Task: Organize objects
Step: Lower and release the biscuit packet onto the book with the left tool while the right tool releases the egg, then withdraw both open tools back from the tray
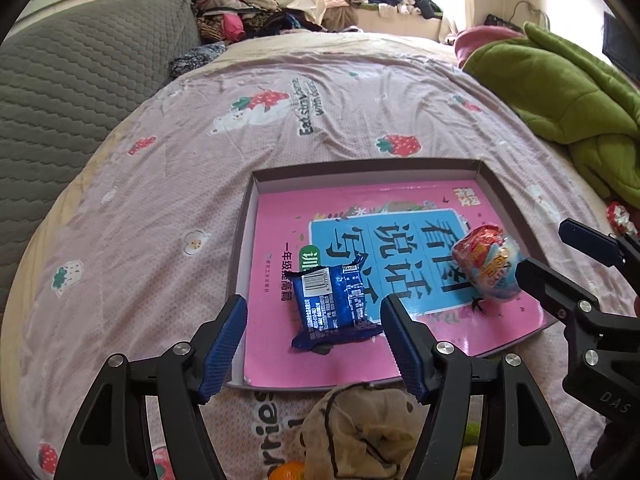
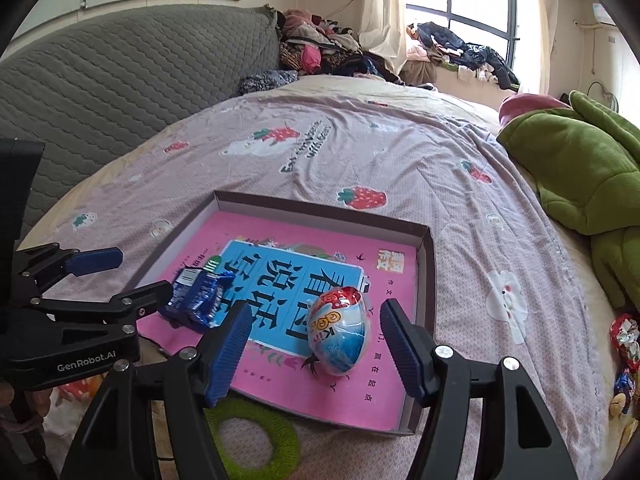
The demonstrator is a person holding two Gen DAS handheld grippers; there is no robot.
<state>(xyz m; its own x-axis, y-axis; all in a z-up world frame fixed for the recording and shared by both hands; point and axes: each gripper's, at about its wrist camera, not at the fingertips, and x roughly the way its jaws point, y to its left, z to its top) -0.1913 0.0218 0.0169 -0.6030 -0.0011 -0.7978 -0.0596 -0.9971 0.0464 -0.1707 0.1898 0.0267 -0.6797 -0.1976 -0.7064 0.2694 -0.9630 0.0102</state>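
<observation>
A shallow cardboard box lies on the bed with a pink book flat inside. A blue snack packet lies on the book's near left part. A foil-wrapped toy egg lies on the book's right part. My left gripper is open, just short of the blue packet. My right gripper is open, its fingers either side of the egg, not touching it.
A pink strawberry bedsheet covers the bed. A green blanket lies at right. A grey headboard cushion is at left. A crumpled beige item and a green ring lie before the box. Wrapped sweets lie at right.
</observation>
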